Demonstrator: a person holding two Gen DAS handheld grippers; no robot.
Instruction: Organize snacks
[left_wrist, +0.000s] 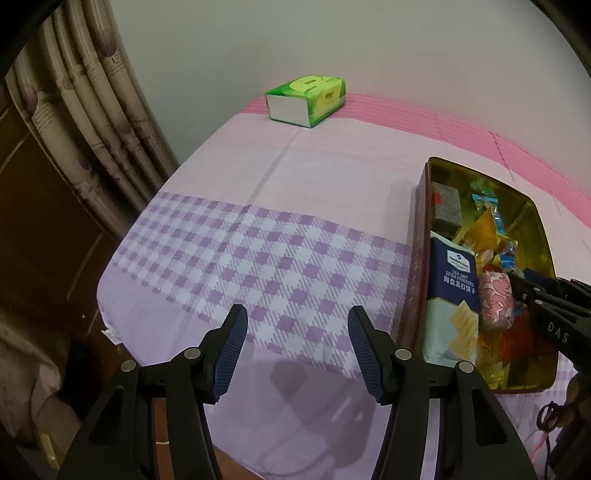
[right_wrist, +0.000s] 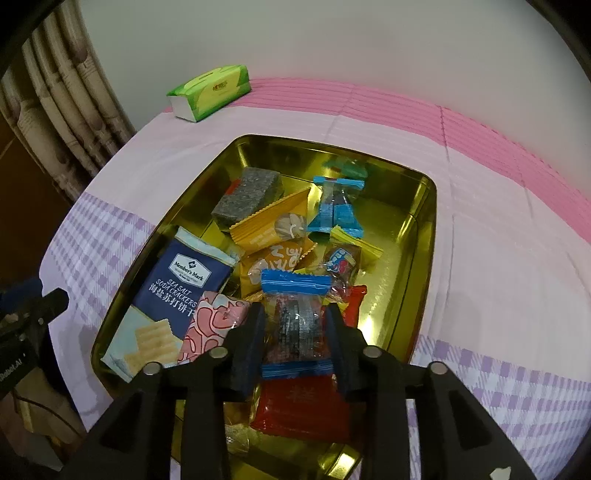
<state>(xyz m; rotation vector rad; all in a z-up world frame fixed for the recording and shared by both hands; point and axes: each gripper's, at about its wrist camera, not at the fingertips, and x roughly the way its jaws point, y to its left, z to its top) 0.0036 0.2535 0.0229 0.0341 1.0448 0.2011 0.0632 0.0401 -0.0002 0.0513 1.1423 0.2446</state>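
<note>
A: L gripper (left_wrist: 297, 345)?

B: Was tilted down over the purple-check part of the tablecloth (left_wrist: 258, 258), near edge. Jaws stood about half open, nothing betw. them, only cloth below.

A: R gripper (right_wrist: 295, 343)?

B: Pointed steeply down into the gold tin (right_wrist: 424, 236), near end. In the left wrist view it came in from the right over the tin's (left_wrist: 421, 240) near half.

A: Holding anything?

B: A clear snack pack w/ blue ends (right_wrist: 295, 321) sat betw. the fingers (right_wrist: 251, 347). Jaws were only part open; pads looked right beside the wrapper on both sides. Couldn't tell if they pressed it or had let go.

A: Where did that pack lie?

B: Inside the tin, on top of a red packet (right_wrist: 303, 406), near-centre. Its far blue seal stuck out past the fingertips.

A: Around it?

B: Left of it, a pink patterned packet (right_wrist: 207, 325) just beside the left finger, then the navy soda cracker pack (right_wrist: 173, 295) along the tin's left wall. Farther in: orange packets (right_wrist: 269, 221), a grey block (right_wrist: 245, 195), another blue-ended pack (right_wrist: 336, 210). All crowded; tin's right side was bare gold.

A: Outside the tin?

B: Green tissue pack (left_wrist: 306, 99) at the far left of the table, well apart. Curtain (left_wrist: 92, 110) beyond the left edge.
</note>
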